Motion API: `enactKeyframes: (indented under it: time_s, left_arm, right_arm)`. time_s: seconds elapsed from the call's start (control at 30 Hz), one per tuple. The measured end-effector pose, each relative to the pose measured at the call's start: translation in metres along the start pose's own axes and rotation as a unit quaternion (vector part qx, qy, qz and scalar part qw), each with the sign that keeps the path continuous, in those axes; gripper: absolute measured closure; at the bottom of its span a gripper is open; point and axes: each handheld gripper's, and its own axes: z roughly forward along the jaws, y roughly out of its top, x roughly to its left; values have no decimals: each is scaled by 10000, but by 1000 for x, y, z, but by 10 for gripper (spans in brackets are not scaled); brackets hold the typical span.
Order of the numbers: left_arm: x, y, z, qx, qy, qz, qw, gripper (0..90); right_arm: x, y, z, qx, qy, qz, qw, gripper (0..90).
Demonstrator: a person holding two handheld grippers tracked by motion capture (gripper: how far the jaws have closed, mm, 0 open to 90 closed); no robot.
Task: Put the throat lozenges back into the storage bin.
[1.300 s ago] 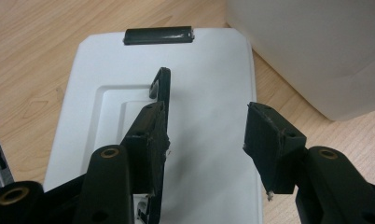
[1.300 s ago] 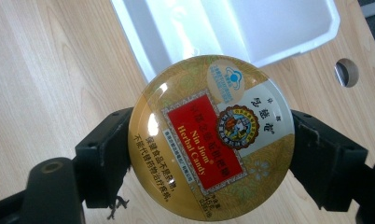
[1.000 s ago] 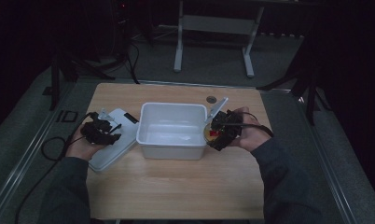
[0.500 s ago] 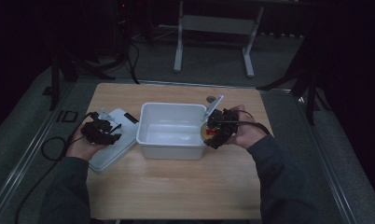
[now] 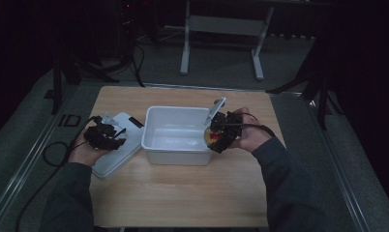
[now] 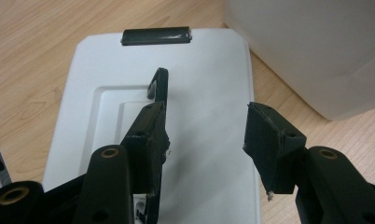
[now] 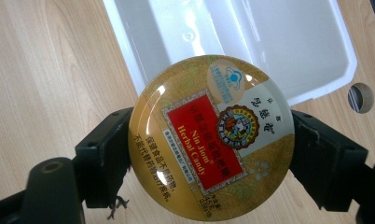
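Round candy tin (image 7: 211, 137) clamped across its width between the two black jaws of the right gripper (image 7: 211, 154), one jaw pressed to each side of the rim. No long axis to speak of, being a flat disc; printed lid facing straight up toward the gripper's camera, base toward the table. Red label panel on the lid running slantwise in the right gripper view, from lower left to upper right, lettering reading "Nin Jiom Herbal Candy". Held at the right-hand edge of the white plastic bin (image 7: 129, 60), partly over its rim and partly over the wooden table (image 7: 45, 70); height above the rim impossible to judge. Same placing in the high view: right gripper (image 5: 216, 137) at the bin's (image 5: 175, 155) right wall, tin (image 5: 212, 136) a small yellow-and-red spot at its tip. Bin open, interior bare and glossy. Round hole (image 7: 360, 97) in the tabletop just past the bin's far corner. Left gripper (image 6: 204, 135) with jaws spread well apart, gripping nothing, poised over the flat white lid (image 6: 204, 60) lying on the table beside the bin, dark latch (image 6: 156, 36) at the lid's far end. Left gripper (image 5: 112, 140) over the lid (image 5: 129, 124) in the high view too.
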Motion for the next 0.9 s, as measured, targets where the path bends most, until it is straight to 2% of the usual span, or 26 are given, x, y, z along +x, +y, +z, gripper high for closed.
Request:
enactKeyframes:
  time_s: [0.53, 0.9]
  left_arm:
    - [0, 0, 0, 19, -16, 15, 10000, 482]
    - [0, 0, 1, 4, -19, 12, 10000, 483]
  right_arm:
    - [0, 18, 9, 27, 99, -69, 9999, 200]
    - [-3, 23, 20, 96, 206, -13, 9997, 199]
